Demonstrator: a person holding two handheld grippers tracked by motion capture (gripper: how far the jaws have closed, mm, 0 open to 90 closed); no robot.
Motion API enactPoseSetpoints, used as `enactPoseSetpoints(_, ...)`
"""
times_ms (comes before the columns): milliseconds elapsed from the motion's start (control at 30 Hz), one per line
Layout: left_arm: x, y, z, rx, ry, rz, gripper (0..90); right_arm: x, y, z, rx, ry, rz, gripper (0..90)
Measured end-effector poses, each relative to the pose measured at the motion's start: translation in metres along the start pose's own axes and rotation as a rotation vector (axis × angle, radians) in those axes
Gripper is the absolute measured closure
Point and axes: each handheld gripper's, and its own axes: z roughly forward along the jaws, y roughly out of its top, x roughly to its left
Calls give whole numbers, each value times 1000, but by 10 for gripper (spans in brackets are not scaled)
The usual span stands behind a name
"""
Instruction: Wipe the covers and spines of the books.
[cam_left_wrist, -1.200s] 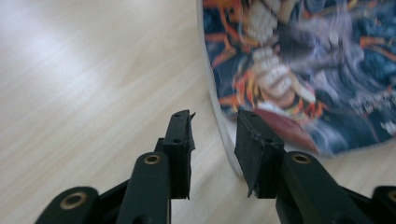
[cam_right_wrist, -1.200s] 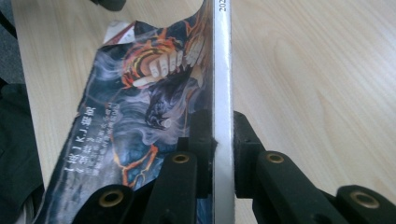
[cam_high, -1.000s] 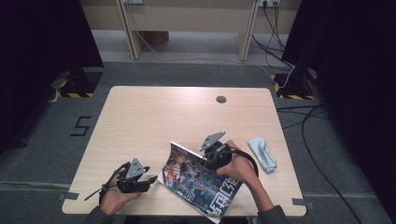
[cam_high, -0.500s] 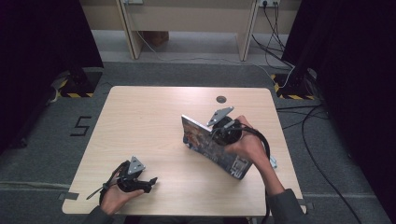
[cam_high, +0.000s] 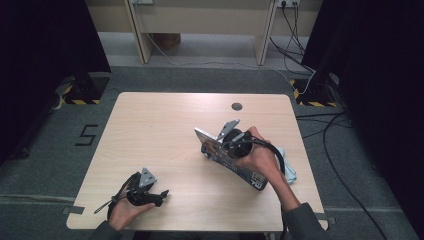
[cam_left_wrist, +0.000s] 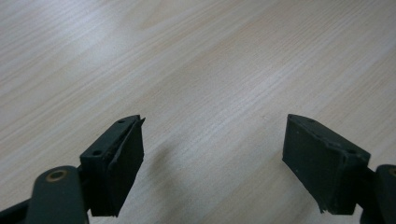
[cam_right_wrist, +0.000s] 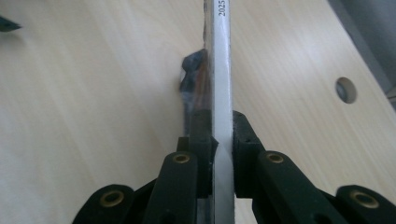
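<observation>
A magazine (cam_high: 235, 157) is being held on edge above the table's (cam_high: 165, 130) right half, clamped by its spine in the right gripper (cam_right_wrist: 219, 135). Its long axis is running along the jaws. The left gripper (cam_left_wrist: 212, 163), jaws just opened wide and empty, is resting well apart.

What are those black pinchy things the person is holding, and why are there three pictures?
They are claws, hand tools with two black jaws that pinch, and the person holds one in each hand. One picture comes from a camera up high, looking down at the wooden table. The other two come from small cameras riding on each claw, looking along its jaws. The left claw rests low near the table's front edge; its jaws have just been opening, with nothing between them but bare wood. The right claw is squeezed shut on a magazine, seen edge-on in its own camera. A light blue cloth lies by the person's right hand, and a small round hole sits near the table's far edge.
</observation>
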Motion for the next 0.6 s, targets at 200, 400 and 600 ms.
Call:
enactPoseSetpoints(200, 4, 0, 0, 2, 7, -7, 205, 17, -1, 2, -4, 76, 3, 821)
enactPoseSetpoints(400, 7, -1, 1, 9, 12, -13, 205, 30, -1, 7, 12, 128, -3, 827)
enactPoseSetpoints(600, 10, -1, 0, 20, 11, -19, 206, 52, -5, 27, 22, 193, -35, 824)
